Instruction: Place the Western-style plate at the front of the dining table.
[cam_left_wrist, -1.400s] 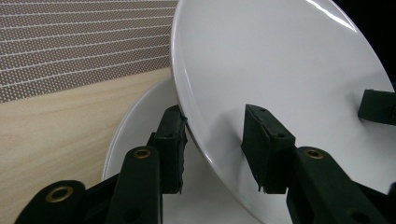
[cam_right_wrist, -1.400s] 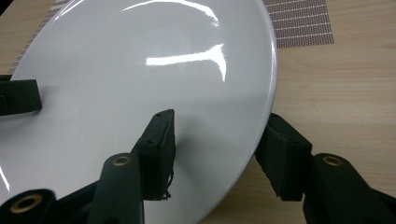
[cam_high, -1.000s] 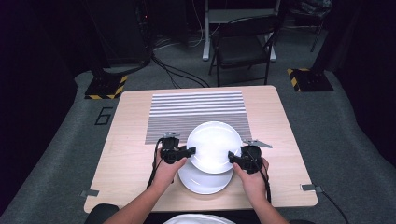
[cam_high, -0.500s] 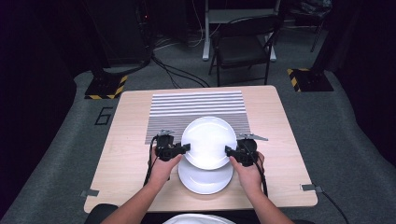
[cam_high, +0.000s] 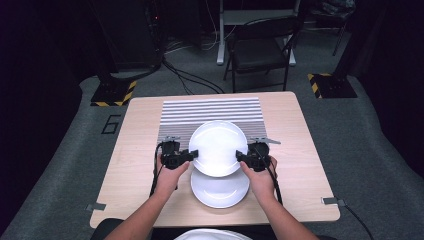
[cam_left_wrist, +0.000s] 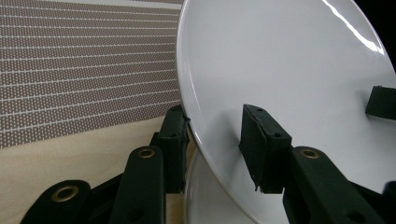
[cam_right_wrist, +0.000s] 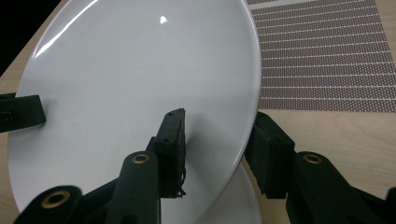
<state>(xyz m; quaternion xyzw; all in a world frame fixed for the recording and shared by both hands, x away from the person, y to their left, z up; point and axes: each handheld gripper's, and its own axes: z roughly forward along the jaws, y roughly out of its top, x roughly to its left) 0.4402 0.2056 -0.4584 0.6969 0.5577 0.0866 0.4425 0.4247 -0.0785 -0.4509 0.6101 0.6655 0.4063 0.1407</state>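
The upper plate (cam_high: 218, 148) is clamped at its left rim by the left gripper (cam_high: 190, 155) and at its right rim by the right gripper (cam_high: 242, 158), whose jaws have just been closing; each has one jaw above and one below the rim. It hangs over the table (cam_high: 125, 165), its far edge over the striped mat (cam_high: 210, 110), its near edge overlapping the lower plate (cam_high: 220, 190). Bare wood lies open to both sides and beyond the mat. Both plates are round, white, glossy and shallow; the mat is woven, grey with pale lines. The upper plate sits face up, roughly level; being round, it has no long axis.
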